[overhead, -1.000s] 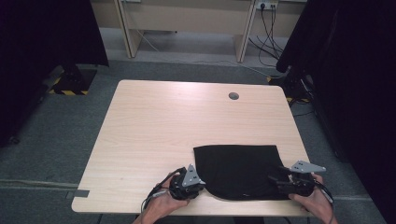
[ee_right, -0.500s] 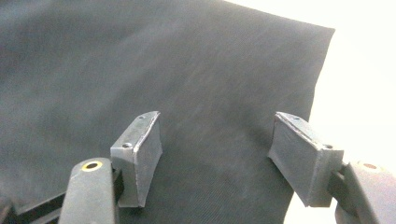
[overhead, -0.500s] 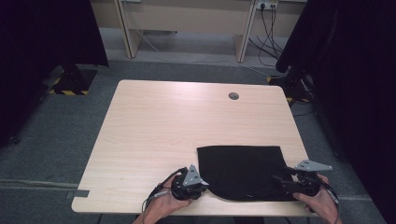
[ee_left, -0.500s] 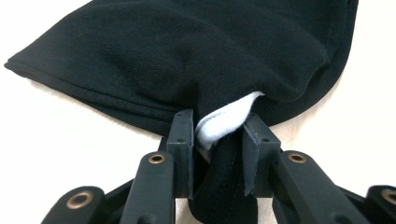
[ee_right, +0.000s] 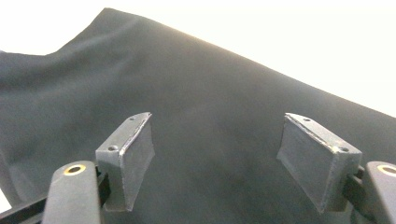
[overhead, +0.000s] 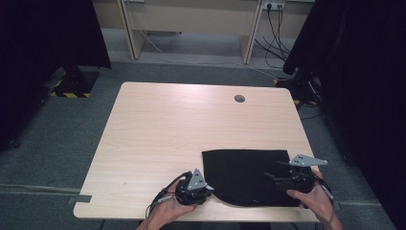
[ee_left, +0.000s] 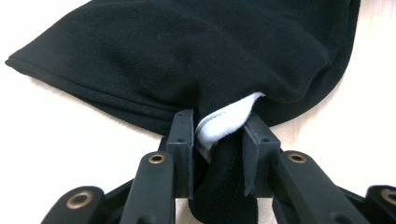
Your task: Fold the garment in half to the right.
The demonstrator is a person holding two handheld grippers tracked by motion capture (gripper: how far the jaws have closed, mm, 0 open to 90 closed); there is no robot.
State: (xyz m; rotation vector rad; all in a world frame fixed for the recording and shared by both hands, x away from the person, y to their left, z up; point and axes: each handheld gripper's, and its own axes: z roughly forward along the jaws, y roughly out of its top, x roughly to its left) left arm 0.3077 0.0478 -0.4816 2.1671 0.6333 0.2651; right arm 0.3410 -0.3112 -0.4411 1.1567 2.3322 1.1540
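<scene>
A black garment (overhead: 244, 172) lies flat on the near right part of the wooden table (overhead: 177, 124). My left gripper (overhead: 207, 188) rests at the garment's near left corner. In the left gripper view its jaws (ee_left: 218, 128) are shut on a bunched fold of black fabric (ee_left: 201, 51) and a white label (ee_left: 226, 120). My right gripper (overhead: 276, 176) hovers over the garment's right side. Its jaws (ee_right: 217, 149) have just been opening and stand wide apart, with nothing between the pads and the dark cloth (ee_right: 210, 84) below them.
A round cable hole (overhead: 239, 98) sits near the table's far edge. Dark curtains stand to the left and right, and desk legs with cables at the back. The table's near edge runs just under both hands.
The right gripper has risen a little off the garment's right side and its jaws have spread. The left gripper has stayed put, gripping the corner.
</scene>
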